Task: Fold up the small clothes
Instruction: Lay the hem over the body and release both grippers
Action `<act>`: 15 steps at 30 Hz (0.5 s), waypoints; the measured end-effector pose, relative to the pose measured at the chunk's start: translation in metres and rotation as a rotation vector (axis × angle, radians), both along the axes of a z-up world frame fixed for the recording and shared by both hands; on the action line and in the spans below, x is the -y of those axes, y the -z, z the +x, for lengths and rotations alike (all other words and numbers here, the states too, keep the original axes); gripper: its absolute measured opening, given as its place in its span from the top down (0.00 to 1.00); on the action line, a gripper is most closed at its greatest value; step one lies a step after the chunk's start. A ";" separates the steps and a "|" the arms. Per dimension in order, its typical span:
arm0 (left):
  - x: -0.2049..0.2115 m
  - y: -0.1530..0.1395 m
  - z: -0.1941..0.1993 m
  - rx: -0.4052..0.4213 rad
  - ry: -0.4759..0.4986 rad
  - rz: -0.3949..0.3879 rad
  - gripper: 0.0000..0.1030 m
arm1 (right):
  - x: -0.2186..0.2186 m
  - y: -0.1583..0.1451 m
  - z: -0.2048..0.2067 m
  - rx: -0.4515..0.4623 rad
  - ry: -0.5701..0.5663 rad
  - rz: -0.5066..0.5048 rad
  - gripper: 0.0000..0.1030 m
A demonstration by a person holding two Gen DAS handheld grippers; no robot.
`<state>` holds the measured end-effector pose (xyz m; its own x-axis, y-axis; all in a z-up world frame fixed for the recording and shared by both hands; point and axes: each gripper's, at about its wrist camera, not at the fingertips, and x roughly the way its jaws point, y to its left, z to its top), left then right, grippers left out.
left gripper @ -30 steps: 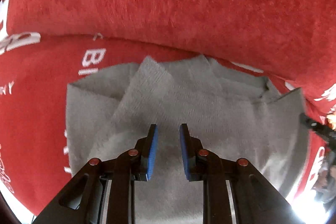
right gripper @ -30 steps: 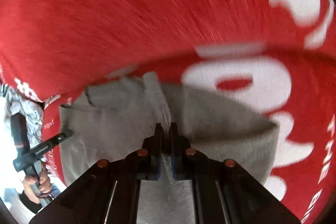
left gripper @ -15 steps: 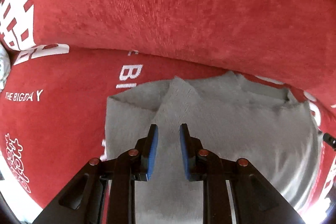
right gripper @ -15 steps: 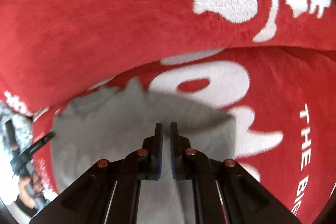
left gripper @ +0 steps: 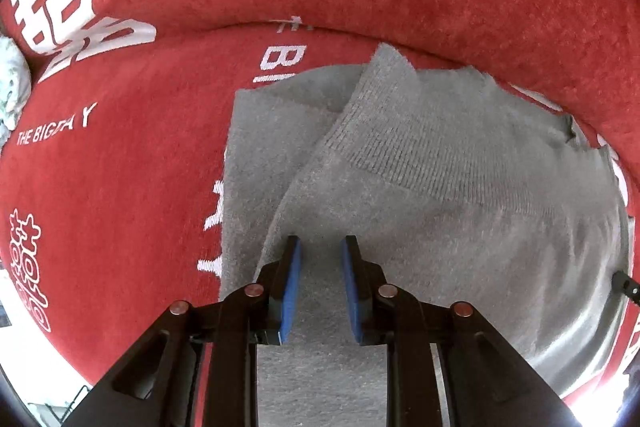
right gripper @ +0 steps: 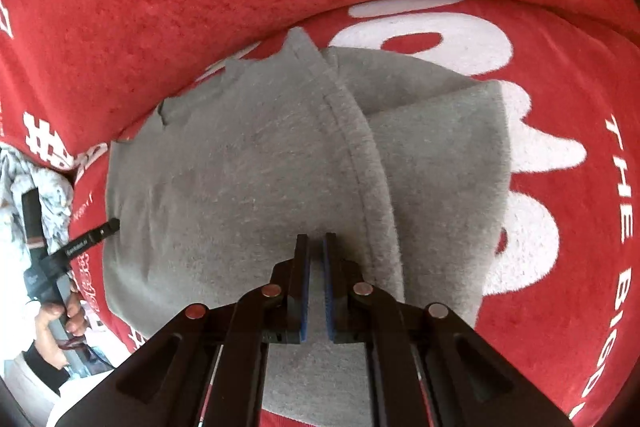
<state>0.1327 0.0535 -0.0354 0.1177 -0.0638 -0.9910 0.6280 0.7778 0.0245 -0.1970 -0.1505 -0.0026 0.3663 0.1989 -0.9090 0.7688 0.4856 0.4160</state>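
The left gripper (left gripper: 320, 247) points down over a grey knitted garment (left gripper: 440, 207), its blue-padded jaws a narrow gap apart with grey cloth showing between them; whether the pads pinch a fold or merely hang above it cannot be told; the right gripper (right gripper: 316, 243) has its jaws drawn almost together, only a thin slit between the blue pads, and whether any cloth is caught in that slit cannot be told either; the garment lies folded on a red plush blanket (left gripper: 120, 207) printed with white lettering and characters, a ribbed band (left gripper: 420, 147) crossing it at a slant in the left wrist view and a stitched hem (right gripper: 356, 147) running up from beside the right gripper's tip toward a raised corner in the right wrist view; to the right of that hem a folded-over flap (right gripper: 440, 167) lies on top of the blanket's big white print; a raised roll of the same red blanket (right gripper: 200, 7) curves along the garment's far edge, touching it; at the left of the right wrist view the person's left hand (right gripper: 60, 319) grips the handle of the other tool, whose black finger (right gripper: 92, 235) reaches to the garment's edge; behind it lies a pale patterned cloth (right gripper: 24, 179).
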 end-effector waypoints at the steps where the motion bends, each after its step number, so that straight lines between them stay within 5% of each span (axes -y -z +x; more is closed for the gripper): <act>1: 0.005 -0.001 -0.002 0.003 0.000 0.004 0.78 | 0.001 -0.003 -0.002 -0.003 0.005 -0.002 0.93; 15: 0.006 -0.015 -0.020 -0.043 0.135 0.024 0.78 | -0.052 -0.041 0.007 -0.018 0.149 -0.043 0.86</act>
<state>0.1127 0.0477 -0.0201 0.0665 -0.0527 -0.9964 0.7275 0.6860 0.0123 -0.1904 -0.0984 0.0389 0.3722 0.1046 -0.9222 0.8408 0.3829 0.3828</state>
